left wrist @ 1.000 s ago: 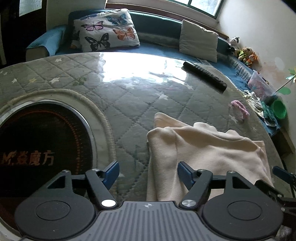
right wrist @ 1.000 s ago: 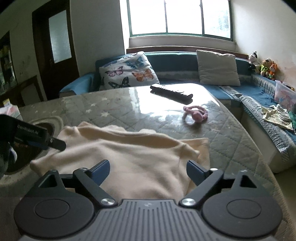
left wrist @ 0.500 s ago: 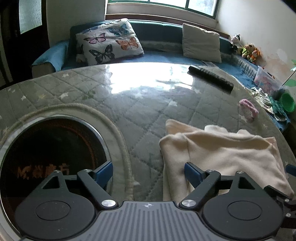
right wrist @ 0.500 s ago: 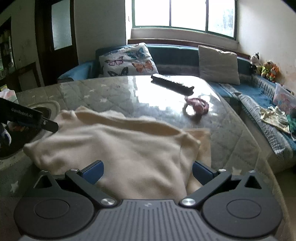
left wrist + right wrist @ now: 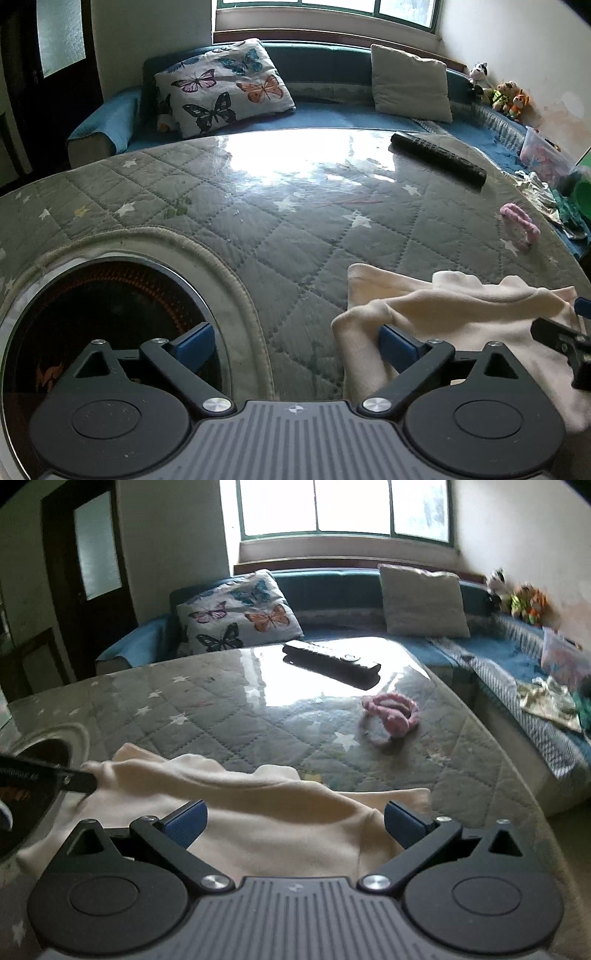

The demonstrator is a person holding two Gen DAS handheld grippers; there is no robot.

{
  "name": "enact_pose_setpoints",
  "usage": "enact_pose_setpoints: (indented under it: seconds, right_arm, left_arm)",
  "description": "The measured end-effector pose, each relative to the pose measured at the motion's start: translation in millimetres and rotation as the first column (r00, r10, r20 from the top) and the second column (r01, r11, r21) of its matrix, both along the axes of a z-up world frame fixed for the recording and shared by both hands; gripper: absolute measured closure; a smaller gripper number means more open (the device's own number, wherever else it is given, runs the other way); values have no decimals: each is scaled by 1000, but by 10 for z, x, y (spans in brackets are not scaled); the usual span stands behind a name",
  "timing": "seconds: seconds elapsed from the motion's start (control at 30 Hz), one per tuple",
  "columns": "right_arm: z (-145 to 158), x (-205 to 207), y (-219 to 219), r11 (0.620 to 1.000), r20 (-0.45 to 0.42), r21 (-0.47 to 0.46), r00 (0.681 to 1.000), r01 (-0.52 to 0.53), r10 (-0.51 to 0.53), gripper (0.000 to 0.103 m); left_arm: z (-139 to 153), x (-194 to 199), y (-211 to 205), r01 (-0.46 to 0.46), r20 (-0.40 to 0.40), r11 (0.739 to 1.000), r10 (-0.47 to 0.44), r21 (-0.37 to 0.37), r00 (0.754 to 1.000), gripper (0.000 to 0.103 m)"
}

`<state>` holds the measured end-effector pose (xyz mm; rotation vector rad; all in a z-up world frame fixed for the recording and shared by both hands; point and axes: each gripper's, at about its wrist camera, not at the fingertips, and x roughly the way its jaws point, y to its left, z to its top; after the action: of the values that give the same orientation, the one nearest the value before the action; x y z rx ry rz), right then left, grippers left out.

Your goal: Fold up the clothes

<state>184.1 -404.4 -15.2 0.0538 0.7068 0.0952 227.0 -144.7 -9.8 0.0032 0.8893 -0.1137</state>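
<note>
Both grippers stand wide with nothing pinched: the left gripper [image 5: 295,345], whose jaws have just been opening, has bare tabletop between its fingers and one blue pad resting against the left edge of the cream garment [image 5: 258,812]; the right gripper [image 5: 293,821], also just opened to its widest, straddles the garment's near fold without pressing it

That garment lies partly folded and rumpled on the near right part of the quilted table [image 5: 295,229], beside the round dark opening [image 5: 110,325]. It looks soft, light and limp, likely to sag and drag along the glossy cover, so the best holds seem to be the doubled edge at its left side and the loose corner at its right

Beyond it the tabletop is open up to the remote control [image 5: 332,661] and pink hair band [image 5: 391,710], leaving room to fold away from the table's near edge and curved right rim
</note>
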Motion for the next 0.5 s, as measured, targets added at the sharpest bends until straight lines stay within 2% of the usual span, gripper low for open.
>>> enact_pose_setpoints:
  seconds: [0.23, 0.5]
  right_arm:
    - [-171, 220, -39, 997, -53, -5, 996, 77, -77, 0]
    - [-156, 186, -20, 997, -45, -21, 997, 70, -70, 0]
  left_arm:
    - [-65, 64, -20, 8, -2, 1000, -8, 15, 1000, 1]
    - [-27, -21, -16, 28, 29, 999, -29, 22, 999, 0]
